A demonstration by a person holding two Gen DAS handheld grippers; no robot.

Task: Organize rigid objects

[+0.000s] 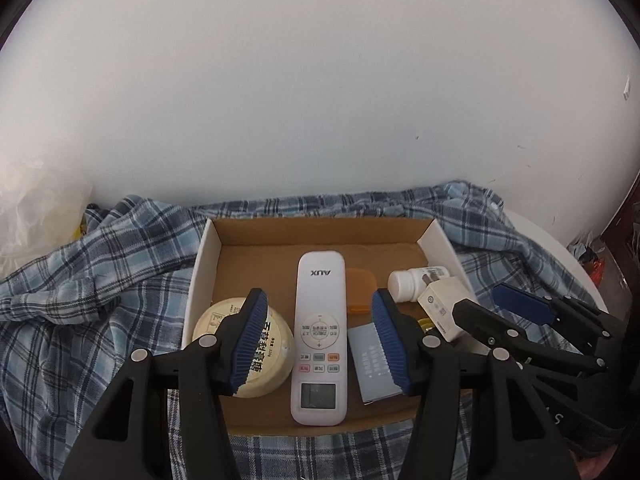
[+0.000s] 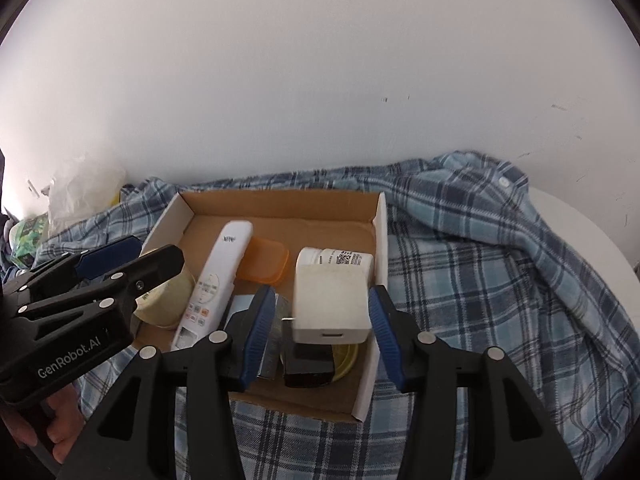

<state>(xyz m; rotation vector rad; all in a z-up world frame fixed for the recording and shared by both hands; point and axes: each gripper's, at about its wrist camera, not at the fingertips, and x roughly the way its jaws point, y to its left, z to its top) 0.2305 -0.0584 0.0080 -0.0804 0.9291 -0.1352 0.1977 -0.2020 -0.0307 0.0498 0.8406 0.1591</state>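
Note:
A cardboard box (image 1: 203,276) (image 2: 381,236) lies on a plaid shirt and holds several things. My left gripper (image 1: 320,340) (image 2: 136,260) hovers open over the white remote (image 1: 320,320) (image 2: 212,280), both pads clear of its sides. A cream round tub (image 1: 224,320) sits left of the remote. An orange case (image 1: 362,288) (image 2: 266,264), a pale blue card (image 1: 370,360) and a white pill bottle (image 1: 412,282) (image 2: 344,258) lie to the right. My right gripper (image 2: 322,332) (image 1: 492,304) straddles the white charger block (image 2: 330,300) (image 1: 444,312); its left pad stands apart from the block.
The blue plaid shirt (image 2: 480,260) covers a white round table (image 2: 592,232). A clear plastic bag (image 1: 36,208) lies at the far left by the white wall. Under the charger are a black object (image 2: 308,364) and a yellowish lid (image 2: 346,358). A hand (image 2: 60,432) holds the left gripper.

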